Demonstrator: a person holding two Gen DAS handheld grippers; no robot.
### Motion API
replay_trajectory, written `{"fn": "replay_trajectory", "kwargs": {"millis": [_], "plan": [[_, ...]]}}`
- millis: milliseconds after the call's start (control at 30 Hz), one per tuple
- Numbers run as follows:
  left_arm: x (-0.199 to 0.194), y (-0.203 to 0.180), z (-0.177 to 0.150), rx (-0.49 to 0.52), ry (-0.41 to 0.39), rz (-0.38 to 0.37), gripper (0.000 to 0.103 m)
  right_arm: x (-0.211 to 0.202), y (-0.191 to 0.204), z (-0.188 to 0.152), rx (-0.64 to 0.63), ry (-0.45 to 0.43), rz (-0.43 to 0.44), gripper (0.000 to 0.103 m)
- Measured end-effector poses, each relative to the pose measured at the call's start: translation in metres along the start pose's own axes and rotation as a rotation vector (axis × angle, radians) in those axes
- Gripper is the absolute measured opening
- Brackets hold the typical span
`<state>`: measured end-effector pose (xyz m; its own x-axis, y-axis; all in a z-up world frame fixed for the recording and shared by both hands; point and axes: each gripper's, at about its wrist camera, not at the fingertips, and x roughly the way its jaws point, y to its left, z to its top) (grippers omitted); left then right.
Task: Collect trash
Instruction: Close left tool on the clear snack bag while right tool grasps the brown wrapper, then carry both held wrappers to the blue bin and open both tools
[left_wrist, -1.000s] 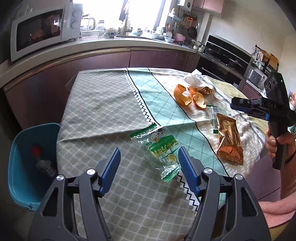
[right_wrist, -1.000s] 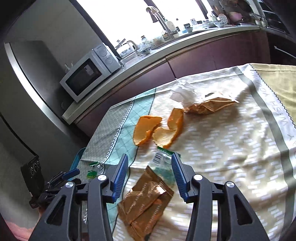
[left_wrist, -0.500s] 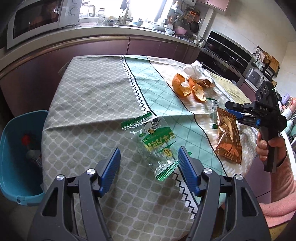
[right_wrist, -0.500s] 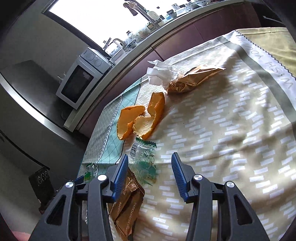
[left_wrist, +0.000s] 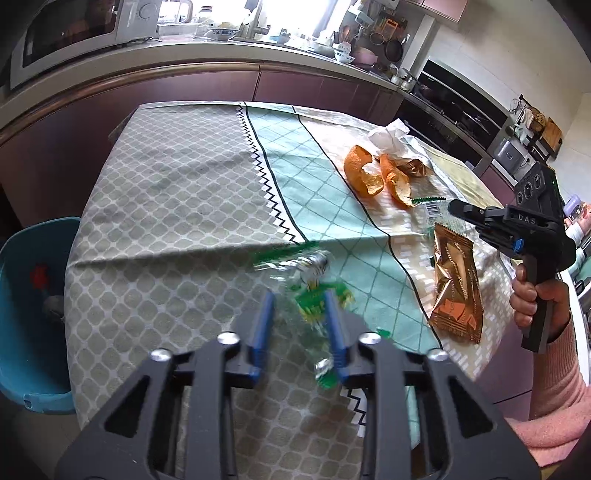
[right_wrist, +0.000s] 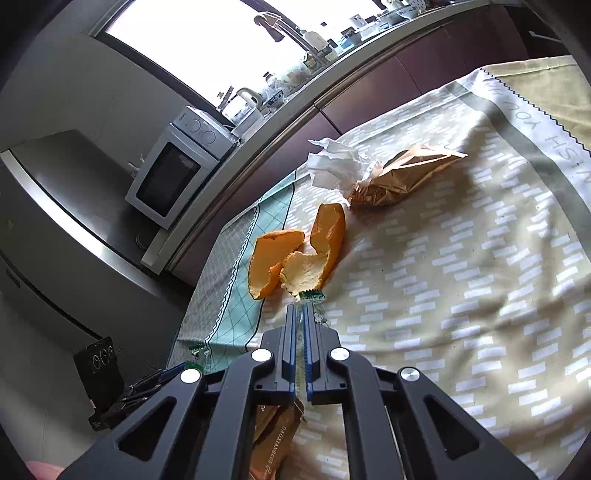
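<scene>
The clear green-printed wrapper (left_wrist: 310, 291) lies blurred near the bench's (left_wrist: 166, 206) front edge, between the left gripper's (left_wrist: 298, 314) half-narrowed jaws; whether they pinch it, I cannot tell. The right gripper (right_wrist: 300, 314) is clenched on a small clear wrapper (right_wrist: 312, 296) beside the orange peel (right_wrist: 295, 254). A brown snack bag (left_wrist: 456, 284) sits at the right edge. The blue bin (left_wrist: 27, 295) stands left, below the bench.
</scene>
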<state>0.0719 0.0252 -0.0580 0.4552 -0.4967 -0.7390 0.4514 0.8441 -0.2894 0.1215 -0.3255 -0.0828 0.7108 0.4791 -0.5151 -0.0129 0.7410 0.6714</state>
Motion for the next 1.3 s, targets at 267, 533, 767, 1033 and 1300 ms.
{"fn": "replay_trajectory", "kwargs": {"millis": [267, 533, 767, 1033, 1300], "plan": [[-0.004, -0.005, 0.001, -0.005, -0.025, -0.024, 0.009, -0.013, 0.011, 0.011, -0.044, -0.055, -0.010, 0.002], [-0.025, -0.001, 0.005, -0.004, -0.075, -0.046, 0.009, -0.027, 0.033, 0.019, -0.106, -0.106, -0.007, 0.001], [-0.051, 0.013, 0.006, -0.025, -0.128, -0.034, 0.009, -0.023, 0.066, 0.020, -0.166, -0.097, 0.055, 0.001], [-0.095, 0.057, 0.001, -0.081, -0.209, 0.070, 0.009, 0.022, 0.135, 0.009, -0.257, 0.003, 0.210, 0.001], [-0.139, 0.127, -0.009, -0.183, -0.264, 0.230, 0.009, 0.109, 0.216, -0.014, -0.344, 0.178, 0.356, 0.001]]}}
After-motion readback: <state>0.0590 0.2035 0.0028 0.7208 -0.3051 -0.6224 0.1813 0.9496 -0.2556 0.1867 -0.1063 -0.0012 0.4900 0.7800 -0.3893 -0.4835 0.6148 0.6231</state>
